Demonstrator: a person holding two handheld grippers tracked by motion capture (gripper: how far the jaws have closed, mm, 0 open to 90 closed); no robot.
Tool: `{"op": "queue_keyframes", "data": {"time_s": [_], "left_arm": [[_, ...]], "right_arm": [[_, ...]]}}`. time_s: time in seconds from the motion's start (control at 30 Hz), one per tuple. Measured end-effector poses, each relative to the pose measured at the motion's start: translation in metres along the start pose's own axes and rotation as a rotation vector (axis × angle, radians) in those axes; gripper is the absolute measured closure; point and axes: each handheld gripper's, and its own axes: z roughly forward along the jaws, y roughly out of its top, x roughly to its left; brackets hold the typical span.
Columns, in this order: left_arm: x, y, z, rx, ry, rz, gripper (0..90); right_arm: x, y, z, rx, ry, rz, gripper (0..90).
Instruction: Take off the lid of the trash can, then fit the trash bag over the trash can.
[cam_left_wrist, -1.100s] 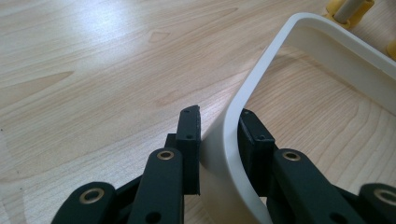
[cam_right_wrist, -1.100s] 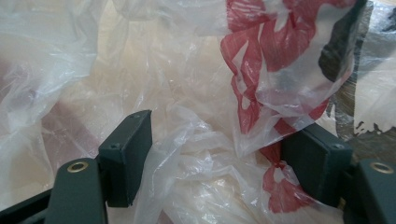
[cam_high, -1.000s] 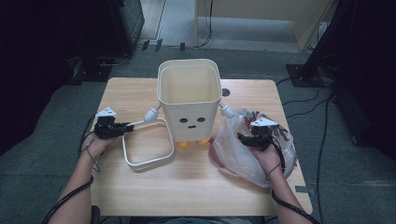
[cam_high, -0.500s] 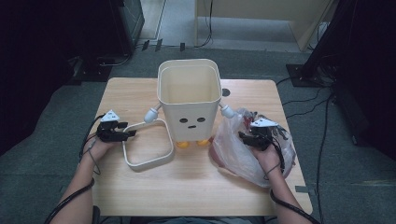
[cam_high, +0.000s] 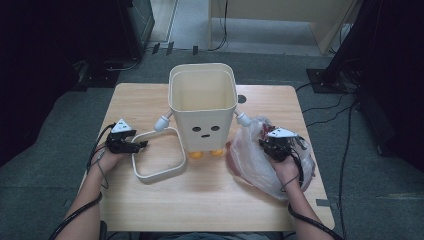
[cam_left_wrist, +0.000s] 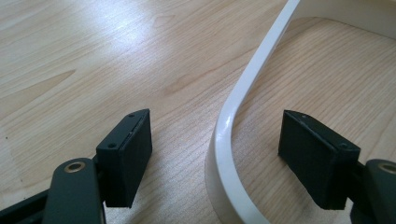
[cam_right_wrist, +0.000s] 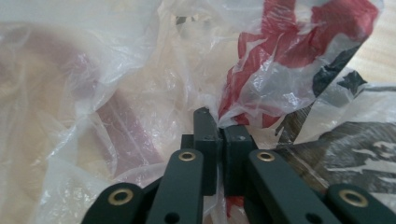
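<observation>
Left gripper (cam_high: 141, 145) rests at the table's (cam_high: 210, 200) left side, jaws just opened wide and straddling the white rim ring (cam_high: 159, 176), which lies flat on the wood; in the left gripper view the ring's (cam_left_wrist: 229, 140) band runs up between the two pads, touching neither. Centre of the table: an open cream bin (cam_high: 202, 107) with a face and small arms stands upright, just beyond the ring. Right of the bin lies a crumpled clear plastic bag (cam_high: 250, 160) with red and black print. Right gripper (cam_high: 264, 146) sits on that bag, jaws just closed and pinching a fold of the film (cam_right_wrist: 261, 88). Judgement: the bag lies right of the bin mouth, so the right hand is the nearer one to carry it leftward and up over the opening.
</observation>
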Motion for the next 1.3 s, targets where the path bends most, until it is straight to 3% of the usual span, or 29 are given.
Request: {"op": "queue_keyframes", "data": {"time_s": [0.17,0.23,0.6,0.73,0.93,1.0,1.3], "left_arm": [[0.0,0.0,0.0,0.0,0.0,-0.001,26.1],[0.0,0.0,0.0,0.0,0.0,-0.001,26.1],[0.0,0.0,0.0,0.0,0.004,-0.004,26.1],[-0.001,0.0,0.0,0.0,0.006,-0.006,26.1],[-0.001,0.0,0.0,0.0,0.007,-0.008,26.1],[-0.001,0.0,0.0,-0.001,0.008,-0.009,26.1],[-0.001,0.0,0.0,0.0,0.01,-0.011,26.1]], "right_arm": [[-0.006,0.001,-0.005,0.007,0.028,0.06,89.7],[-0.006,0.002,-0.01,-0.007,0.029,0.063,89.7],[-0.007,0.012,-0.047,-0.164,0.02,0.073,89.7],[-0.009,0.013,-0.06,-0.209,0.025,0.097,89.7],[-0.016,0.019,-0.08,-0.249,0.089,0.174,89.6],[-0.019,0.022,-0.085,-0.24,0.122,0.225,89.6],[-0.039,0.027,-0.118,-0.195,0.151,0.374,89.8]]}}
